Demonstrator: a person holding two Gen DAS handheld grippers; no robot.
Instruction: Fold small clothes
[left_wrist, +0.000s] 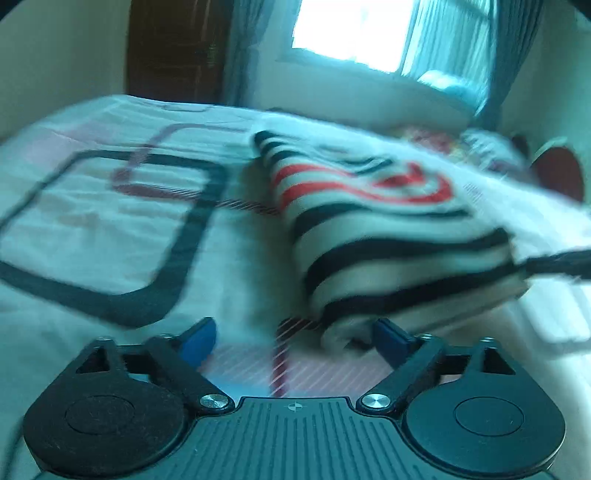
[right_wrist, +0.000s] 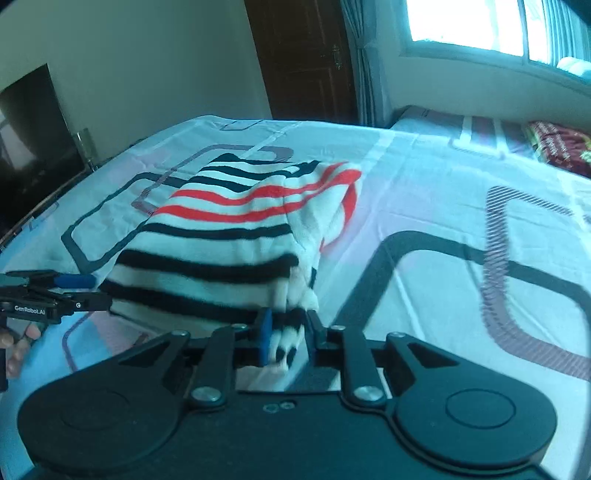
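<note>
A white top (right_wrist: 221, 236) with black and red stripes is lying folded on the patterned bedsheet (right_wrist: 424, 192). The right gripper (right_wrist: 288, 332) is clamping a bunched near corner of the top between its blue pads. The left gripper (left_wrist: 291, 332) is standing wide apart over the sheet with nothing between its pads, its right pad just beside the top's near edge.

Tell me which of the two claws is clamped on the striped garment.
The right claw: its blue pads pinch the near edge of the white knit garment with black and red stripes. The left claw stands wide open beside the fabric, gripping nothing.
</note>
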